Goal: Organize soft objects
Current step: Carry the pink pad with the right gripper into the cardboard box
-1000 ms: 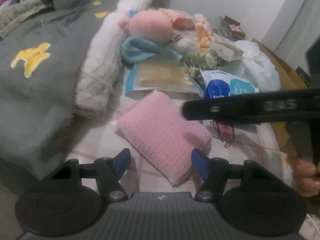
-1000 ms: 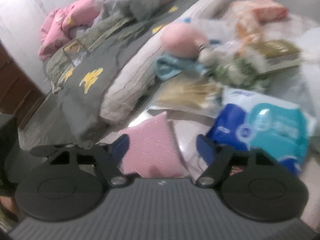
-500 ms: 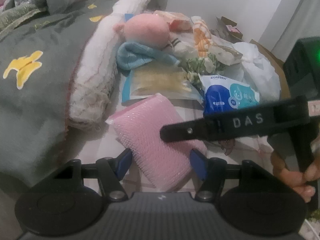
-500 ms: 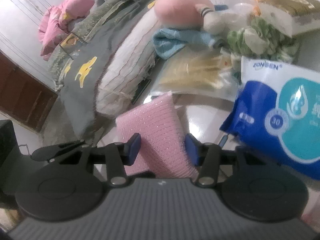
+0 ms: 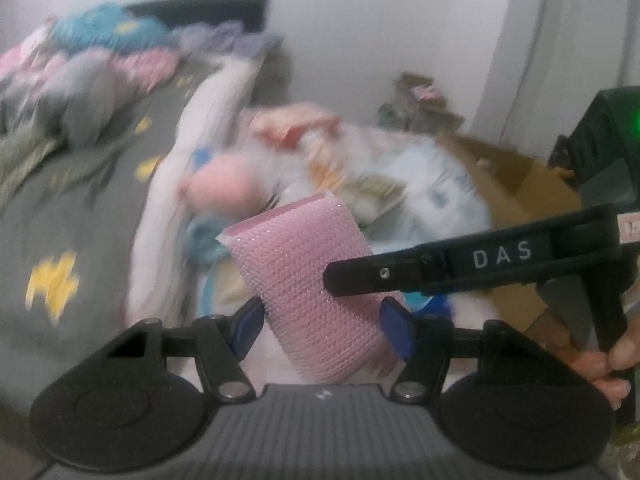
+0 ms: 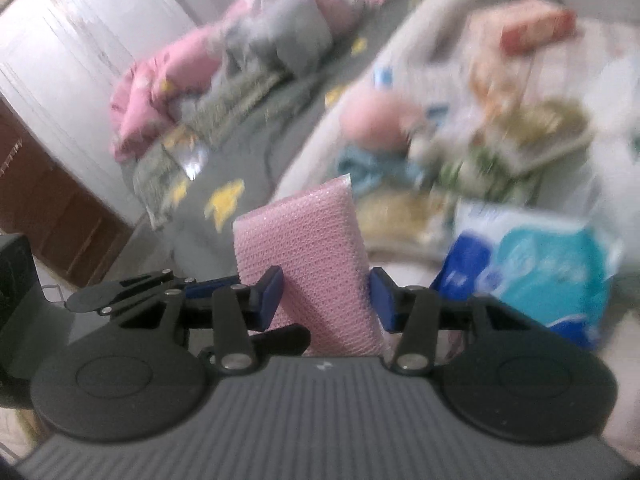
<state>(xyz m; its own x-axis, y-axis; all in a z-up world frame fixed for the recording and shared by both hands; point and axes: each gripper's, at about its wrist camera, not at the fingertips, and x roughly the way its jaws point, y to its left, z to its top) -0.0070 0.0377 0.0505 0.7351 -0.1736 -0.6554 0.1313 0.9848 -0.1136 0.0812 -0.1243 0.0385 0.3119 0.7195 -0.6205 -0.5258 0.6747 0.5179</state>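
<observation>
A pink knitted sponge pad (image 5: pixel 312 280) stands upright and lifted off the bed, held between both grippers. My left gripper (image 5: pixel 322 324) is shut on its lower part. My right gripper (image 6: pixel 326 294) is shut on the same pad (image 6: pixel 308 256), and its black arm marked DAS (image 5: pixel 472 260) crosses the left wrist view from the right. Behind the pad lie a pink plush toy (image 5: pixel 224 188), a blue towel (image 6: pixel 368 164) and a blue wipes pack (image 6: pixel 532 268), all blurred.
A grey blanket with yellow shapes (image 5: pixel 80 220) covers the bed on the left. A heap of pink and grey bedding (image 6: pixel 208 76) lies farther back. A cardboard box (image 5: pixel 520 196) stands at the right. A brown wooden cabinet (image 6: pixel 52 200) is left of the bed.
Both grippers closed on the pink pad and lifted it off the bed; it now stands upright. Both views tilted upward and are blurred by motion.
</observation>
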